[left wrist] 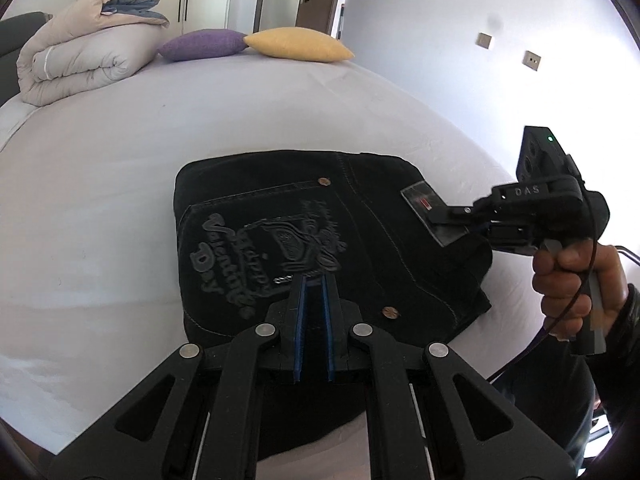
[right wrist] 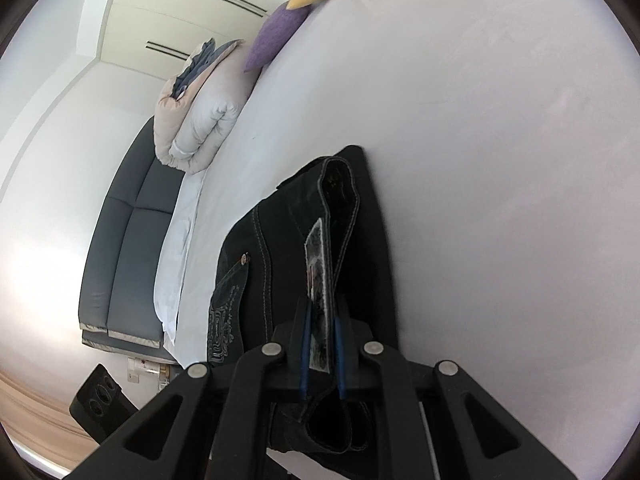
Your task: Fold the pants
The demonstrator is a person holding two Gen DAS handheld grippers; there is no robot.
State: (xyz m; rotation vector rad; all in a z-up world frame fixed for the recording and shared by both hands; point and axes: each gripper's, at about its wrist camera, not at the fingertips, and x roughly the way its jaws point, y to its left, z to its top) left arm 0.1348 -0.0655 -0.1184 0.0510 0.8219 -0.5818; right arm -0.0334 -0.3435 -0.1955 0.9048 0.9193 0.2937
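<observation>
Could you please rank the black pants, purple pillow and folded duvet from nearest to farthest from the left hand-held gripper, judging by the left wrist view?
From the left hand-held gripper:
1. Black pants, right under its tips.
2. Folded duvet, far left.
3. Purple pillow, far centre, perhaps level with the duvet.

1. We are holding our left gripper [left wrist: 315, 280], jaws closed and empty, over the folded black pants [left wrist: 320, 248] on the bed [left wrist: 120, 160].
2. We are pinching their waistband label [left wrist: 430, 212] with our right gripper [left wrist: 438, 216].

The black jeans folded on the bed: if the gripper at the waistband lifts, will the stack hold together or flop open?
Probably flops open: the right gripper pinches only the waistband of the black jeans, so the layers beneath would likely hang. The thick stitched denim looks fairly heavy, so it may sag. Slipping seems unlikely, as the pads press a thick edge.
</observation>
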